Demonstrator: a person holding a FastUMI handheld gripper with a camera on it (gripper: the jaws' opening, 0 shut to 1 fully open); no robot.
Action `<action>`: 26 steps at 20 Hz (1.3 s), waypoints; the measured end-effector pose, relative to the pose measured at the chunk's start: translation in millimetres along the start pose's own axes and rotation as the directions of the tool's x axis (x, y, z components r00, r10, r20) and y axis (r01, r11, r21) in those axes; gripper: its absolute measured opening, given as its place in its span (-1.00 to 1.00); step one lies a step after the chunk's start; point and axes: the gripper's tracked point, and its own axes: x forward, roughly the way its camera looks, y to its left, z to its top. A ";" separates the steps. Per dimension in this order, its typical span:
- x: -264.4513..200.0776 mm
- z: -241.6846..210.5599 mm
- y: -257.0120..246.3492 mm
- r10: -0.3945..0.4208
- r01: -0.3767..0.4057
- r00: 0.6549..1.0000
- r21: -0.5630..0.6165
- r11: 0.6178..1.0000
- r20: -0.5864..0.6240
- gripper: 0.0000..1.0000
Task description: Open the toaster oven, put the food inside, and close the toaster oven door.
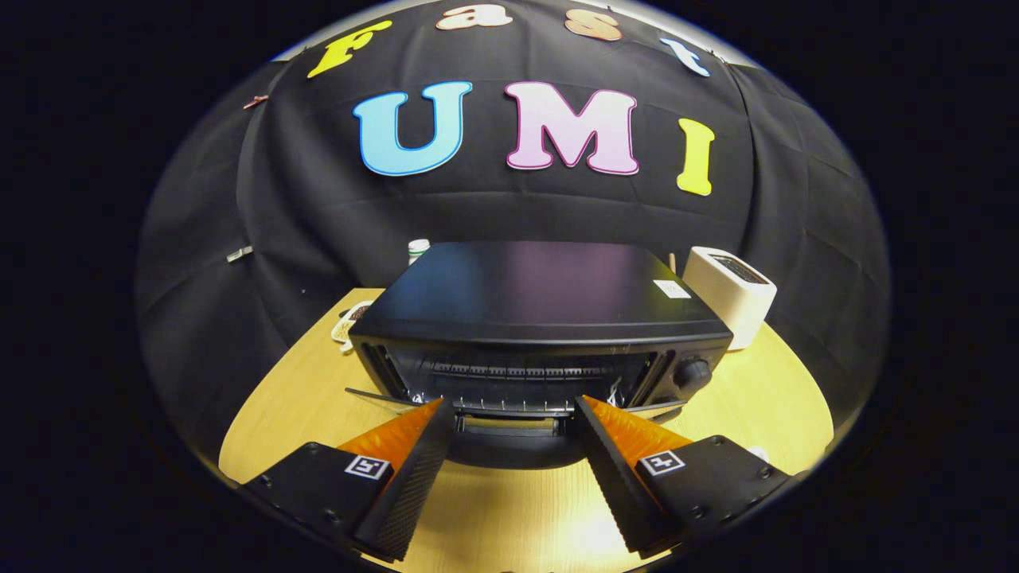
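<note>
A black toaster oven (541, 294) stands on the wooden table just ahead of my fingers. Its door (509, 447) is swung down toward me, and the wire rack (517, 372) inside shows. My gripper (511, 404) is open, its orange-backed fingers (414, 446) spread wide on either side of the lowered door's front edge, with nothing pressed between them. A plate (347, 321) holding something small peeks out at the oven's left rear corner; what is on it is too small to tell.
A white pop-up toaster (728, 294) stands close to the oven's right rear corner. A small white bottle (418, 250) pokes up behind the oven on the left. The oven's knob (694, 374) faces me on the right. Bare wooden tabletop (764, 406) lies on both sides.
</note>
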 end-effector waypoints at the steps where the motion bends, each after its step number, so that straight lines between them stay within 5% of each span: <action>1: -4.1 -6.1 0.2 0.006 -0.006 1.000 0.000 1.000 -0.010 0.96; 10: -30.2 -70.5 1.6 0.051 -0.062 0.994 -0.114 0.992 -0.100 0.97; 15: -32.7 -145.3 -11.4 0.048 -0.082 0.955 -0.102 0.991 -0.293 0.98; 26: -75.7 -112.2 -74.0 0.079 -0.096 0.958 -0.050 0.994 -0.274 0.98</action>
